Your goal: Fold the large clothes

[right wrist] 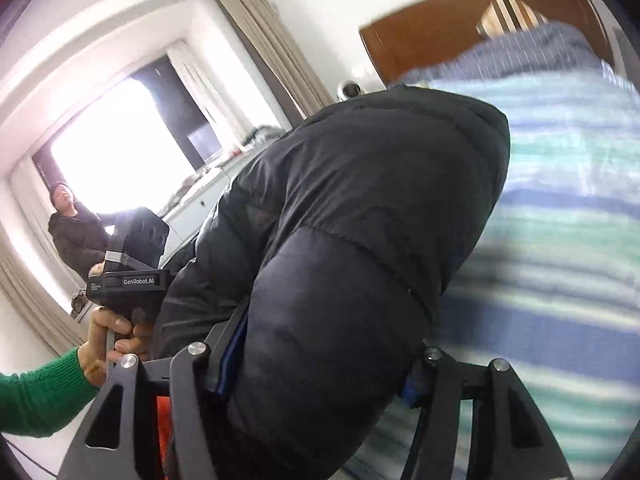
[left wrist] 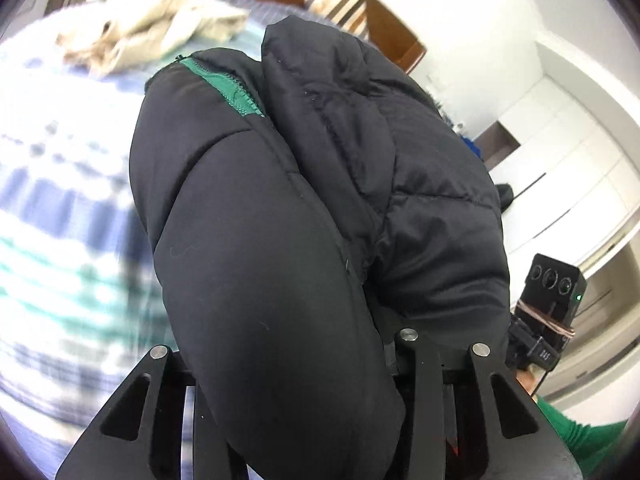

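Both your grippers are clamped on the black puffer jacket (left wrist: pixel 304 216): the left gripper (left wrist: pixel 304 392) has a fat roll of it bunched between its fingers, and the right gripper (right wrist: pixel 320 364) pinches another padded fold. The jacket hangs lifted above the striped bedspread (right wrist: pixel 568 184). Your left hand (right wrist: pixel 106 338) in the green sleeve (right wrist: pixel 36 392) shows beside it. Farther back lie a cream garment (left wrist: pixel 160 24) and the wooden headboard (right wrist: pixel 432 36).

The puffy black jacket (left wrist: pixel 320 208) fills both jaws; striped bedspread (left wrist: pixel 60 200) lies open alongside.
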Demonstrator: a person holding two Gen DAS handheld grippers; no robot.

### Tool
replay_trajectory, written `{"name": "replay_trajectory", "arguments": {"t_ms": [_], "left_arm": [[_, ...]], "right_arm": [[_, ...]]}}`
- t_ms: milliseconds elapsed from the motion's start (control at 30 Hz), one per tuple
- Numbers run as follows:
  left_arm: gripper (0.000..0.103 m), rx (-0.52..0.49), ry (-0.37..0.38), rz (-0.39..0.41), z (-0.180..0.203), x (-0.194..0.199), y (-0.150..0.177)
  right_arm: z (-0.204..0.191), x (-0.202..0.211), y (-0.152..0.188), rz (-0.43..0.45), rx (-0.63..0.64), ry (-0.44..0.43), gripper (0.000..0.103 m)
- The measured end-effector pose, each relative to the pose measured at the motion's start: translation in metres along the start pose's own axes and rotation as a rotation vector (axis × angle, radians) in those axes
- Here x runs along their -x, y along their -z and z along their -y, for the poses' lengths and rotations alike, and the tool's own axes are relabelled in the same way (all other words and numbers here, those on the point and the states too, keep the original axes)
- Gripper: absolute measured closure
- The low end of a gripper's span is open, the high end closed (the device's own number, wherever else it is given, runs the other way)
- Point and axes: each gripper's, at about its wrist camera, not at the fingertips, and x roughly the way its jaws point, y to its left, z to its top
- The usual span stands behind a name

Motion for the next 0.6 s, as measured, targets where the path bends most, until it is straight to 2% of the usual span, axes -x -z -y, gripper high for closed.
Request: {"name": "replay_trajectory", "arguments": {"t_ms": [67, 200, 300, 367, 433, 467, 500, 533, 567, 600], "left_arm": [[0.065, -0.021, -0.001, 0.024, 0.011, -0.007, -0.022], [0.065, -0.046, -0.01, 0.061, 0.026, -0.054, -0.08], [0.064, -0.04, -0.017, 0.054, 0.02, -0.091, -0.1], [0.062, -0.028, -0.032, 0.017, 0.01, -0.124, -0.102], [0.049, 0.027, -0.075, -0.061, -0.008, -0.173, -0.093], [0.041, 0.048, -0.094, -0.083, -0.013, -0.186, -0.088], [0.022, 0.084, -0.097, -0.081, -0.021, -0.197, -0.08], [0.009, 0.119, -0.091, -0.045, -0.027, -0.199, -0.073], [0.006, 0.122, -0.101, -0.031, -0.026, -0.197, -0.071], [0.006, 0.106, -0.117, -0.013, -0.022, -0.19, -0.067]], "right_arm": [[0.009, 0.004, -0.017, 0.029, 0.016, -0.008, 0.043], [0.042, -0.009, -0.065, 0.064, 0.037, -0.022, 0.043], [0.084, -0.027, -0.079, 0.052, -0.012, -0.029, 0.043], [0.116, -0.04, -0.075, 0.017, -0.066, -0.025, 0.043], [0.148, -0.056, -0.068, -0.044, -0.152, -0.026, 0.041], [0.175, -0.069, -0.053, -0.115, -0.24, -0.01, 0.034], [0.195, -0.078, -0.041, -0.168, -0.335, -0.006, 0.029], [0.212, -0.081, -0.028, -0.19, -0.429, -0.017, 0.016], [0.22, -0.08, -0.021, -0.196, -0.476, -0.019, 0.001], [0.223, -0.072, -0.012, -0.181, -0.505, -0.026, 0.0]]}}
